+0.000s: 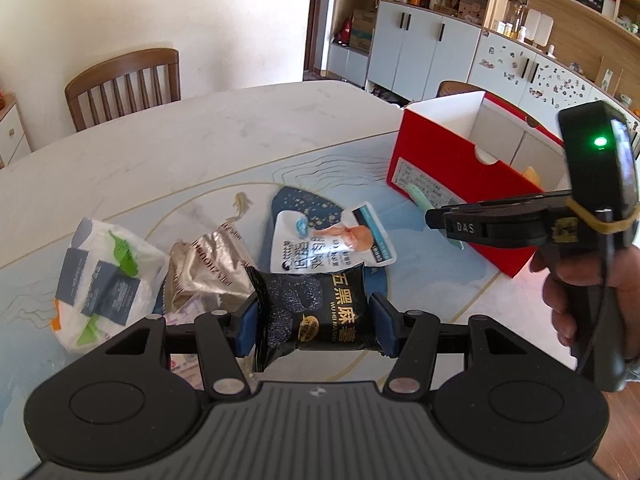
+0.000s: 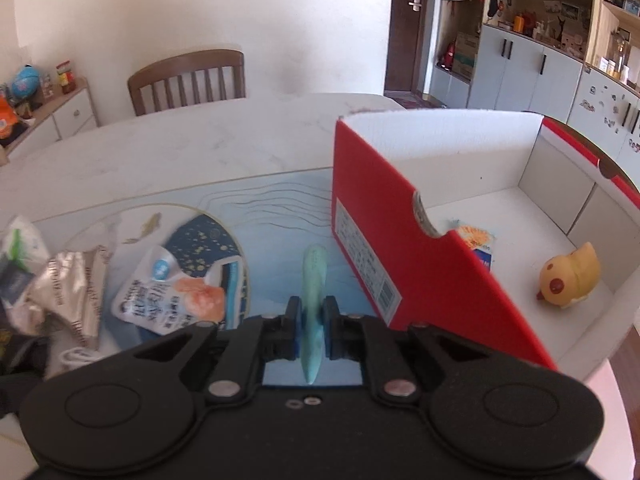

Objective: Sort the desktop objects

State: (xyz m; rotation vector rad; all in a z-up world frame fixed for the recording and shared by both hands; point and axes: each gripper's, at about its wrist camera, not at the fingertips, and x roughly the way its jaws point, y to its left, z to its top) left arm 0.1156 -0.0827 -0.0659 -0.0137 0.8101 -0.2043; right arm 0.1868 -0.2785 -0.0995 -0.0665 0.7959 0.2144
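Note:
My left gripper [image 1: 314, 322] is shut on a black snack packet [image 1: 310, 312] with gold lettering, held above the mat. My right gripper [image 2: 313, 326] is shut on a slim pale-green object [image 2: 314, 292], held just left of the red box [image 2: 384, 248]; this gripper also shows in the left wrist view [image 1: 434, 218]. The red box [image 1: 452, 168] is open on top with a white inside, holding a yellow duck toy [image 2: 568, 276] and a small orange-blue packet [image 2: 478, 240]. A white pouch [image 1: 332, 246] lies on the mat, also seen in the right wrist view [image 2: 172, 292].
A silver foil packet [image 1: 212, 264] and a white tissue pack [image 1: 104, 280] lie at the left on the blue mat [image 1: 360, 184]. A white cable [image 2: 78, 356] lies near the front. A wooden chair [image 1: 124, 84] stands behind the marble table [image 1: 200, 136].

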